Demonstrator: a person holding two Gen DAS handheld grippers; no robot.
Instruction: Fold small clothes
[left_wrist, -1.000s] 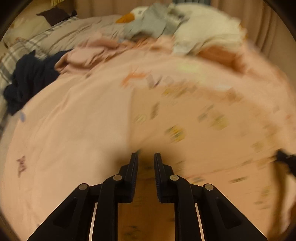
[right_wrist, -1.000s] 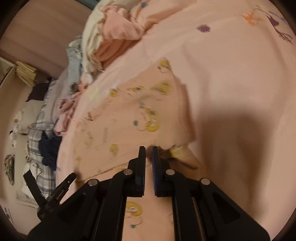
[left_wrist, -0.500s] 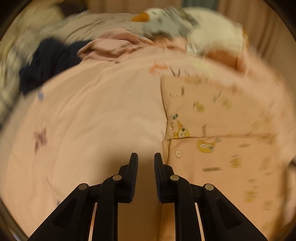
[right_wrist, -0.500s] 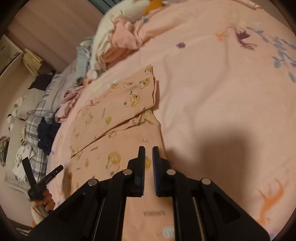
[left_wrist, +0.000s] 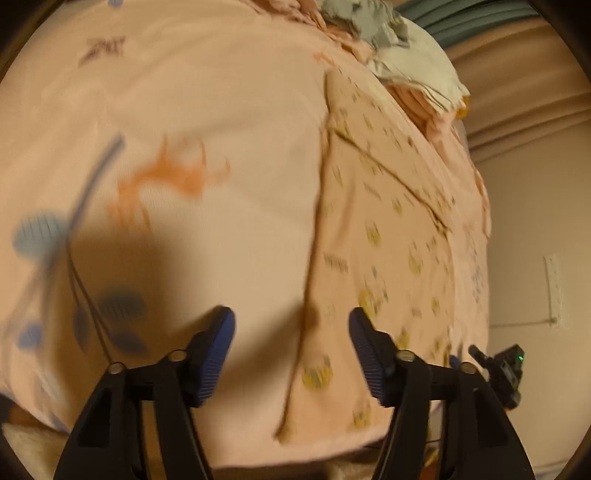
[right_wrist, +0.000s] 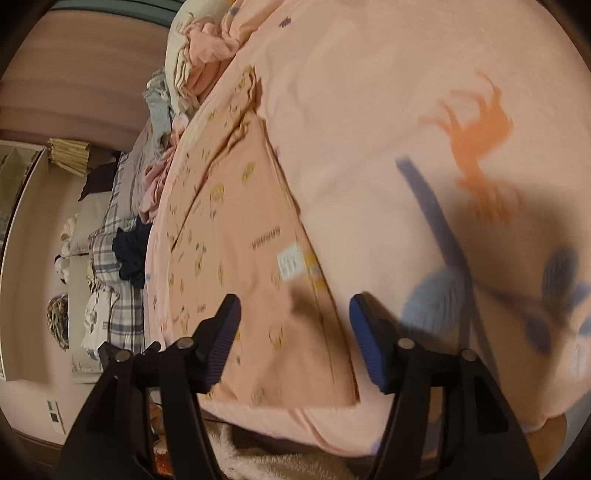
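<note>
Between the spread jaws of each tool, left tool (left_wrist: 291, 341) and right tool (right_wrist: 295, 332), which have just been opening, lies only the garment (right_wrist: 255, 266) edge; closing now may also pinch the bedsheet (right_wrist: 388, 110).

Dim, warm orange light, heavy motion blur, fisheye bending at the dark rims, and soft shadows low in both frames.

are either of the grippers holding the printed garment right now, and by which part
Nothing is held. The left gripper and right gripper have just been opening, and both stand open above the printed garment, its fabric lying flat beneath them.
</note>
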